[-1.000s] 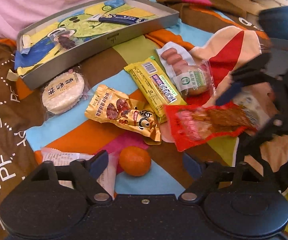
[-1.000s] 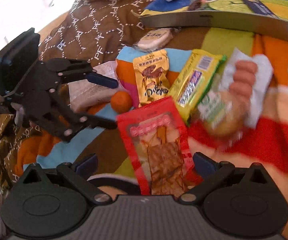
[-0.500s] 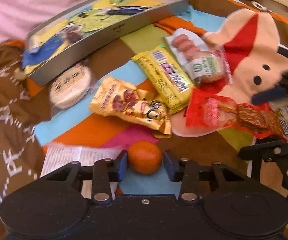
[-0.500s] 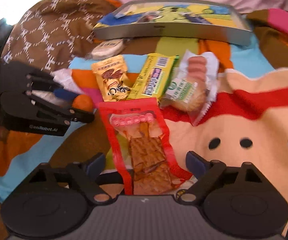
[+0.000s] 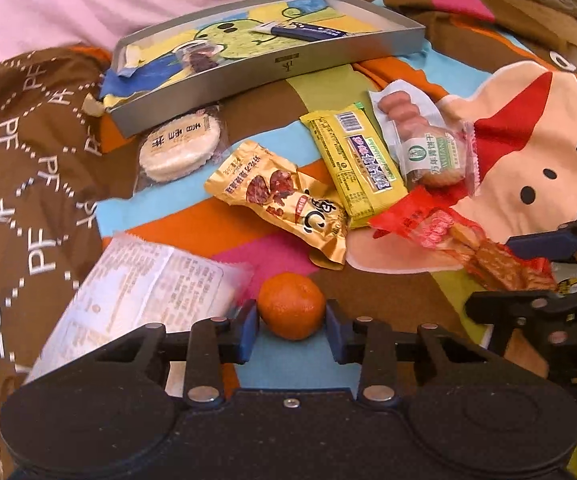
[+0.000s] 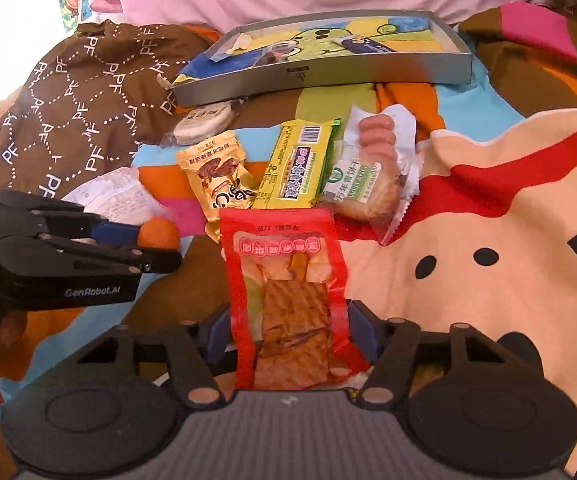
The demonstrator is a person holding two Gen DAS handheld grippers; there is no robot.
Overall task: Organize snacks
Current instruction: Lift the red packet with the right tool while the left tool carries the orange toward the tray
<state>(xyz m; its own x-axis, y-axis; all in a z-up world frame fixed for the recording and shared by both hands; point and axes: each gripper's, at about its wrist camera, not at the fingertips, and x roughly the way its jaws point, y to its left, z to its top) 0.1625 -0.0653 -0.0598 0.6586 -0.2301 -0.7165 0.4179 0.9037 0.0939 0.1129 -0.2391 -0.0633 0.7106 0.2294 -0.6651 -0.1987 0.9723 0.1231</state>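
Left tongs [image 5: 291, 330]: clenched on the mandarin [image 5: 291, 305], one blue pad against each side of it; the fruit sits on the blanket [image 5: 168, 216] near its front edge, or only just off it, I cannot tell which.

Right tongs [image 6: 290, 332]: closed in on the red packet [image 6: 288, 300], pads pressing both long edges at its near end; whether the grip is fully firm I cannot tell; the packet lies lengthwise, pointing away toward the tray.

Just beyond: a gold pouch [image 5: 284, 200], a yellow bar [image 5: 354, 164] and a clear biscuit pack [image 5: 434, 156] side by side, the red packet's far end touching the yellow bar; a white flat wrapper [image 5: 140, 292] just beside the mandarin.

Further out: a round rice cake [image 5: 180, 146] tucked against the front wall of the grey tray [image 5: 288, 68].

Tray: at the far edge of the blanket; a blue stick pack [image 5: 308, 32] and a small clear cup [image 5: 196, 56] lie inside, with most of the floor free.

Step in hand, as I judge it: lifting both catches toward the tray.

Doing it well: keep the squeeze on the mandarin gentle, since it is round and may roll out; raise the red packet level so the limp film does not drag the yellow bar; lift clear over the tray's front wall before letting go; set each onto bare floor, apart from the cup.
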